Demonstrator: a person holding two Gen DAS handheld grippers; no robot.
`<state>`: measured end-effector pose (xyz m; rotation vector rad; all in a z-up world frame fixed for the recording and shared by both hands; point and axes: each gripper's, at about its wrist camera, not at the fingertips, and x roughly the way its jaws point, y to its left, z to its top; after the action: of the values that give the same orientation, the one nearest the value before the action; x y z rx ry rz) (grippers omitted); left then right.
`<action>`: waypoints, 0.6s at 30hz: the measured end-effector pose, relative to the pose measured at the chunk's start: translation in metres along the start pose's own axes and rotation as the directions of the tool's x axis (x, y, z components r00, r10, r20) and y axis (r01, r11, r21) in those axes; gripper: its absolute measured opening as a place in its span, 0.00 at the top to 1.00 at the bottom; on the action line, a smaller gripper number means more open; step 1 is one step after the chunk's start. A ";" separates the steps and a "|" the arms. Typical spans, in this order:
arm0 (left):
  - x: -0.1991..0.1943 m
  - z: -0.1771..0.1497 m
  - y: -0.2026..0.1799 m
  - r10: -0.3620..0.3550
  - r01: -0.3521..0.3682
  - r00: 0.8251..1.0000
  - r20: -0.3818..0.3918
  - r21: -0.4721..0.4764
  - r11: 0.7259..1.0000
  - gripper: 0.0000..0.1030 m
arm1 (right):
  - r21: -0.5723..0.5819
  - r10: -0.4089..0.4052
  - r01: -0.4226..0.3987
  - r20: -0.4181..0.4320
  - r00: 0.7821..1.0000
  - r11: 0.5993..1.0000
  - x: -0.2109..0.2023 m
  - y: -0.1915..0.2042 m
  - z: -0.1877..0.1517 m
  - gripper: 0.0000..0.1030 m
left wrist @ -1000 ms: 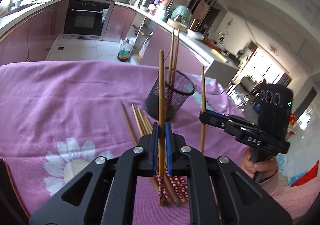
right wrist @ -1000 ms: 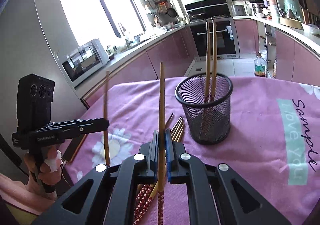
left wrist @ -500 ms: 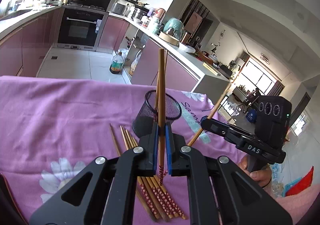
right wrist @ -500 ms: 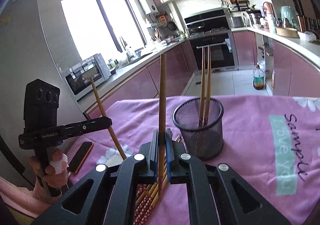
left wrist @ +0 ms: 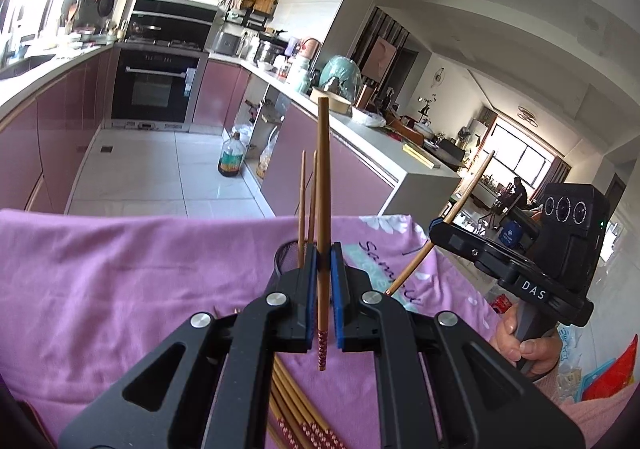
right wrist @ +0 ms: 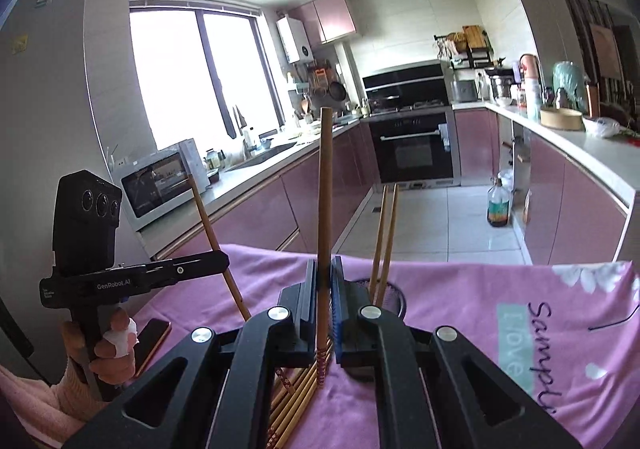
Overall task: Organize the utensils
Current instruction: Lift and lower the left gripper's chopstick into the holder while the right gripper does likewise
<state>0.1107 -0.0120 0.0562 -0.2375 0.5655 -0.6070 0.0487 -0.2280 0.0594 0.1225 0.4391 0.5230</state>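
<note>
My left gripper (left wrist: pixel 322 255) is shut on a wooden chopstick (left wrist: pixel 322 185) held upright above the table. My right gripper (right wrist: pixel 323 269) is shut on another chopstick (right wrist: pixel 324 193), also upright; from the left wrist view it shows tilted (left wrist: pixel 460 209). The left gripper with its tilted chopstick shows in the right wrist view (right wrist: pixel 218 263). The black mesh holder (left wrist: pixel 286 253) sits just behind the jaws, mostly hidden, with two chopsticks (left wrist: pixel 307 201) standing in it; it also shows in the right wrist view (right wrist: pixel 394 297). Several loose chopsticks (left wrist: pixel 296 405) lie on the cloth below.
A purple flowered tablecloth (left wrist: pixel 120 273) covers the table. A dark phone (right wrist: pixel 150 339) lies near the left hand. Kitchen cabinets, an oven (left wrist: pixel 156 89) and a bottle on the floor (left wrist: pixel 230 161) lie beyond the table's far edge.
Both grippers have risen with their chopsticks, lifting the patterned ends off the cloth. The holder has slipped behind the jaws in both views. The chopsticks seen from the opposite gripper have gone from upright to tilted.
</note>
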 end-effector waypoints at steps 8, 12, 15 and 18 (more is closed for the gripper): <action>0.002 0.029 -0.017 0.017 -0.019 0.999 0.051 0.044 0.999 0.93 | -0.028 -0.021 0.022 0.047 0.999 0.999 -0.002 -0.004 0.024 0.95; 0.001 0.042 -0.025 0.038 -0.044 0.995 0.088 0.069 0.997 0.93 | -0.037 -0.031 0.034 0.068 0.997 0.999 -0.001 -0.004 0.031 0.95; 0.004 0.049 -0.030 0.040 -0.048 0.994 0.103 0.080 0.996 0.93 | -0.047 -0.043 0.047 0.072 0.996 0.998 0.002 -0.004 0.035 0.95; 0.013 0.055 -0.030 0.056 -0.064 0.993 0.102 0.080 0.995 0.93 | -0.053 -0.053 0.056 0.063 0.997 0.997 0.010 -0.005 0.038 0.95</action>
<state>0.1359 -0.0413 0.1071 -0.1704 0.4485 -0.5559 0.0756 -0.2272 0.0885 0.0733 0.3666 0.4758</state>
